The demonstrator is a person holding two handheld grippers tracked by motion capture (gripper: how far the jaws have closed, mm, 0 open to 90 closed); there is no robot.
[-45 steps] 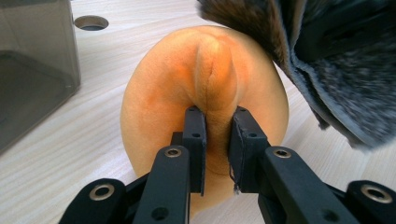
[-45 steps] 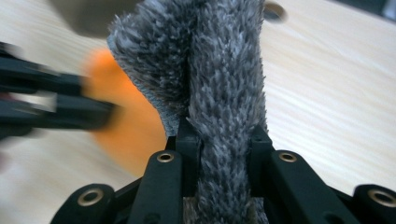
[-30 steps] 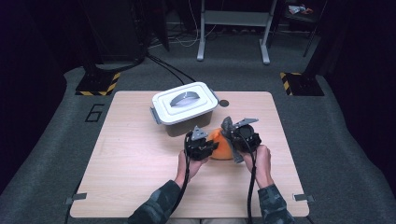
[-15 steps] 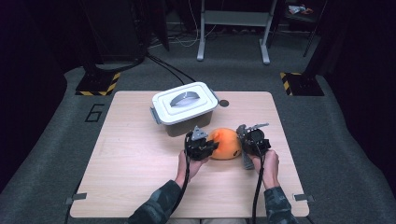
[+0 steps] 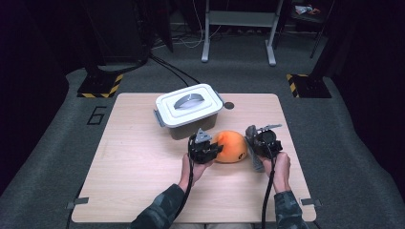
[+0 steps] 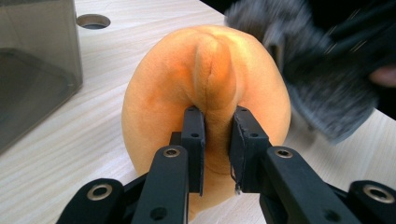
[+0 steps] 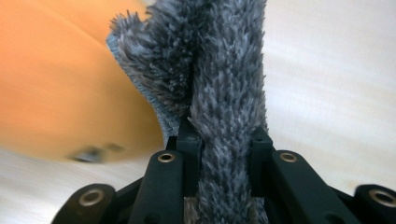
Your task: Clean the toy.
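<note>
An orange plush ball (image 5: 230, 146) lies on the wooden table (image 5: 133, 162), just in front of a white-lidded box (image 5: 190, 106). My left gripper (image 5: 210, 150) is at its left side, shut on a raised fold of the orange plush ball (image 6: 210, 84); the jaws (image 6: 215, 126) pinch that fold. My right gripper (image 5: 258, 142) is at the ball's right side, shut on a grey fuzzy cloth (image 7: 229, 88) that runs up between its jaws (image 7: 226, 135). The grey cloth (image 6: 322, 79) touches the ball's right flank. The orange ball (image 7: 60, 84) is blurred at left.
The box has a grey translucent wall (image 6: 32, 70) and a handle in its lid (image 5: 187, 101). A round hole (image 5: 229, 105) is in the table behind the ball. Dark floor with cables and stand legs surrounds the table.
My right gripper has shifted to the right with the grey cloth, uncovering more of the orange ball. The left gripper has stayed in place on the ball.
</note>
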